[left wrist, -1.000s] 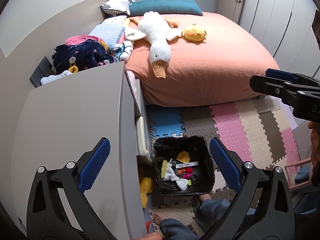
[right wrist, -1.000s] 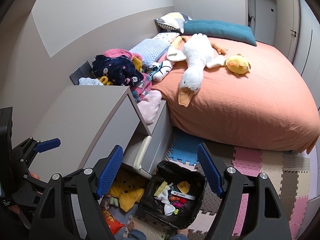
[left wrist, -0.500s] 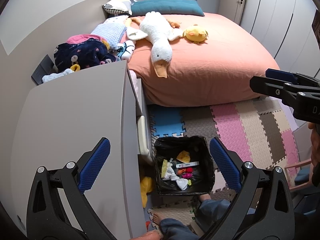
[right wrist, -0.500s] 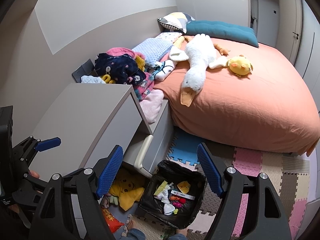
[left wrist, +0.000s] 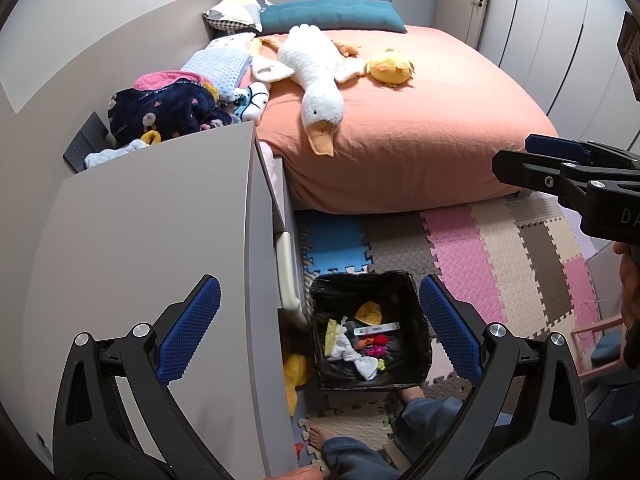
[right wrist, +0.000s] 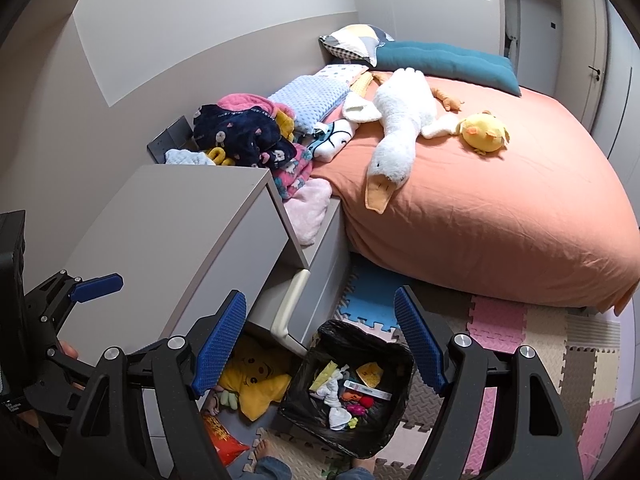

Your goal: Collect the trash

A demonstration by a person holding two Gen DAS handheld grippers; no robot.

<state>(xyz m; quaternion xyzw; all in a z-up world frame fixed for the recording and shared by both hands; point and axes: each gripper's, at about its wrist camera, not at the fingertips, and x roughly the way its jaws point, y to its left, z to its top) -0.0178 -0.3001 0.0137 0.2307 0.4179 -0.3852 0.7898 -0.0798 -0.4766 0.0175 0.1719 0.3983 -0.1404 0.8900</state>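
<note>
nothing of note has moved since a second ago: your view drifts slightly, while both grippers stay spread and empty over the same corner of the bedroom.

your left gripper (left wrist: 320, 328) hangs with its blue pads (left wrist: 188, 332) wide apart, one over the grey dresser top (left wrist: 152, 248), the other over the foam mat (left wrist: 472, 240). nothing sits between them. your right gripper (right wrist: 320, 340) is likewise spread, its fingers (right wrist: 420, 344) framing the bin and pinching nothing; in the left view it juts in from the right edge, above the mat.

the bin (right wrist: 352, 392), lined with a black bag, stands on the mat near your bare feet (left wrist: 316, 436), just right of the dresser's open lower drawer (right wrist: 288, 308). trash lies inside it: crumpled white tissue (left wrist: 348, 352), a yellow wrapper (left wrist: 370, 312), a white strip and small red and pink scraps.

left of the bin, on the floor under the drawer, lie a yellow star cushion (right wrist: 256, 380) and an orange packet (right wrist: 220, 432).

farther off, a white goose plush (left wrist: 316, 80) and a yellow chick plush (left wrist: 388, 66) rest on the orange bed (left wrist: 440, 128). clothes (left wrist: 168, 112) are heaped between the dresser's far end and the bed's left side, with a teal pillow (left wrist: 328, 14) at the far headboard end.
</note>
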